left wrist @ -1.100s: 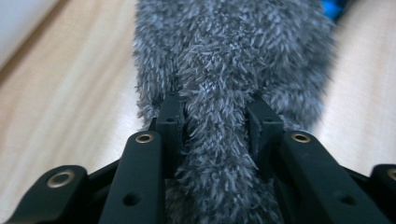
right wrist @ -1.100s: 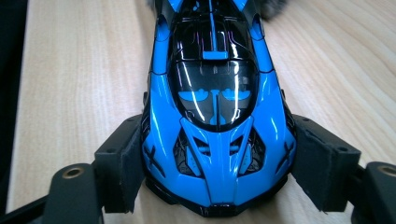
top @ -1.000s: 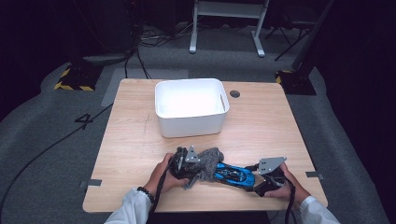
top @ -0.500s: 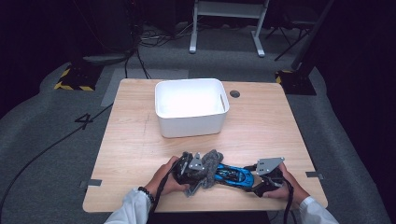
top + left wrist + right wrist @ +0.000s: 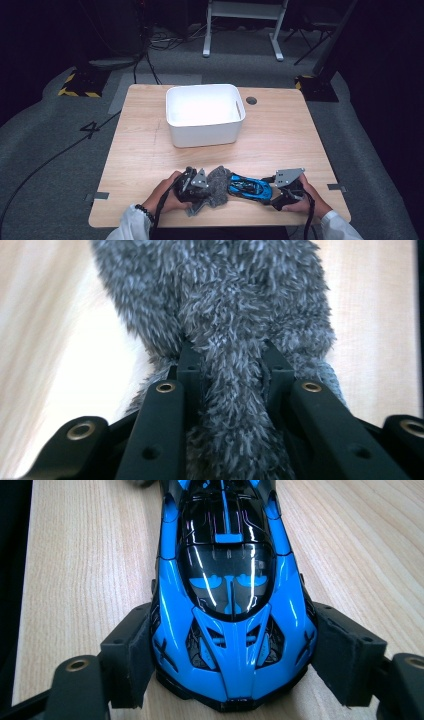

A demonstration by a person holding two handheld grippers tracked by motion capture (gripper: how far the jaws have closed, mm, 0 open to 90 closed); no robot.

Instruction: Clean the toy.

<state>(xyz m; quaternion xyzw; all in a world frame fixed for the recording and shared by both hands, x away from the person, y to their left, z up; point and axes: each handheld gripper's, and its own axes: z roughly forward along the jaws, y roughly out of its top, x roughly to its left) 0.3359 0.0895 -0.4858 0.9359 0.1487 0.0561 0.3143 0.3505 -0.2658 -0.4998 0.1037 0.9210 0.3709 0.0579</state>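
Left gripper view: jaws clamped on grey fluffy cloth (image 5: 225, 330); right jaws pinching blue toy car (image 5: 227, 605) on table (image 5: 80, 555).

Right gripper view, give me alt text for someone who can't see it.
A glossy blue and black toy car sits on a light wooden table, one end clamped between the two black jaws of the right gripper. The car stretches away from the camera toward the top of the picture.

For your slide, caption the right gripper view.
Right gripper clamps a glossy blue toy car on the light wooden table.
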